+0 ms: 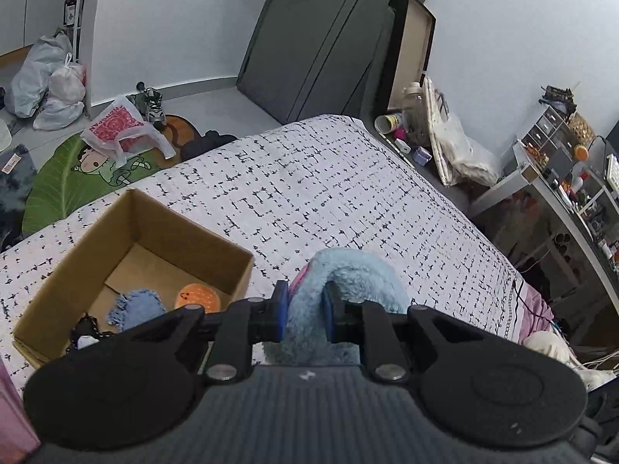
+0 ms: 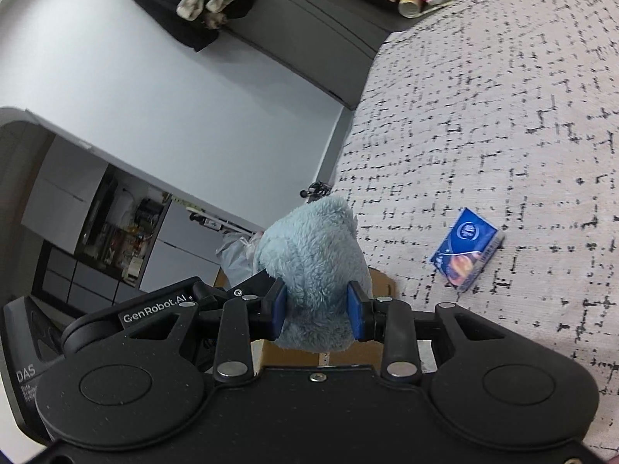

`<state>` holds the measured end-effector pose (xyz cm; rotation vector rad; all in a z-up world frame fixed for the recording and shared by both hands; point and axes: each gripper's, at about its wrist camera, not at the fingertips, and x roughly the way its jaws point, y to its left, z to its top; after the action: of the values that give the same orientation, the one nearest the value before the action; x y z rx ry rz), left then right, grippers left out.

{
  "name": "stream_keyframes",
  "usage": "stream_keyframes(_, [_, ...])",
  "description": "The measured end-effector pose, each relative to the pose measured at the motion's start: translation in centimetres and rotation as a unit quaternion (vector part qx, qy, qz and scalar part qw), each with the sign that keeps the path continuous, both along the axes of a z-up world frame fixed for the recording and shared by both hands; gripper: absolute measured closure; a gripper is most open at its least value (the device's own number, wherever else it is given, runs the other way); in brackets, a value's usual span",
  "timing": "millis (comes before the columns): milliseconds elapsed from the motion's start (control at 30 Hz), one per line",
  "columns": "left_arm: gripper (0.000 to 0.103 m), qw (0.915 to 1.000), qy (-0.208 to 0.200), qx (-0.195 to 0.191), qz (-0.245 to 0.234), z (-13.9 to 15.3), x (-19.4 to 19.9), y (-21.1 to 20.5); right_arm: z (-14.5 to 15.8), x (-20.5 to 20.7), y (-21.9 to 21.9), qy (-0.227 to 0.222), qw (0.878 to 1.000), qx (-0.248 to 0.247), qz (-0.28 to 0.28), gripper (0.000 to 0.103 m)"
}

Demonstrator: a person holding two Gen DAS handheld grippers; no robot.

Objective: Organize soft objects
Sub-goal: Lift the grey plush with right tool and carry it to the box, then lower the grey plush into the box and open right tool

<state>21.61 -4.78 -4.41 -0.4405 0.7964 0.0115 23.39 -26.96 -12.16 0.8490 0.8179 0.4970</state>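
Note:
My left gripper (image 1: pixel 305 319) is shut on a light blue plush toy (image 1: pixel 348 282) with a pink patch, held above the bed just right of an open cardboard box (image 1: pixel 77 263). Inside the box lie a blue fuzzy cloth (image 1: pixel 135 307), an orange round soft toy (image 1: pixel 198 297) and a small black item. My right gripper (image 2: pixel 316 309) is shut on the light blue plush toy (image 2: pixel 309 251), with the other gripper's body at its left. A blue tissue pack (image 2: pixel 466 253) lies on the bedspread to the right.
The bed (image 1: pixel 329 181) has a white spread with black marks. The floor beyond it holds a green leaf mat (image 1: pixel 69 185), plastic bags (image 1: pixel 50 77) and shoes. A cluttered desk (image 1: pixel 561 193) stands at the right. A dark wardrobe (image 1: pixel 321 38) stands behind the bed.

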Motion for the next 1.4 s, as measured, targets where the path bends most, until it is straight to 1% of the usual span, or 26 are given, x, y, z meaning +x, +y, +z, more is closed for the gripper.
stream_keyframes(533, [0.087, 0.9989, 0.001, -0.033, 0.035, -0.8, -1.6, 6.5, 0.2, -0.1, 5.6, -0.028, 0.998, -0.022, 0.044, 0.071])
stream_keyframes(667, [0.087, 0.9988, -0.002, -0.034, 0.036, -1.2, -1.7, 7.7, 0.3, 0.1, 6.9, -0.033, 0.997, -0.031, 0.058, 0.07])
stream_keyframes(900, [0.088, 0.9976, 0.009, -0.052, 0.046, -2.7, -1.2, 10.1, -0.4, 0.6, 9.1, -0.036, 0.995, -0.049, 0.075, 0.068])
stream_keyframes(1067, [0.089, 0.9963, 0.021, -0.063, 0.054, -4.0, -0.7, 11.4, -0.8, 0.7, 9.9, -0.032, 0.994, -0.062, 0.084, 0.067])
stream_keyframes(1133, [0.089, 0.9958, 0.024, -0.066, 0.058, -4.4, -0.4, 11.8, -0.9, 0.7, 10.0, -0.028, 0.994, -0.067, 0.082, 0.067])
stream_keyframes(1267, [0.089, 0.9948, 0.024, -0.066, 0.074, -5.1, 0.2, 12.6, -1.0, 0.9, 9.5, -0.022, 0.994, -0.09, 0.055, 0.067])
stream_keyframes(1400, [0.089, 0.9935, 0.031, -0.063, 0.09, -5.9, 1.1, 13.1, -1.6, 1.5, 8.6, 0.0, 0.995, -0.091, 0.035, 0.067])
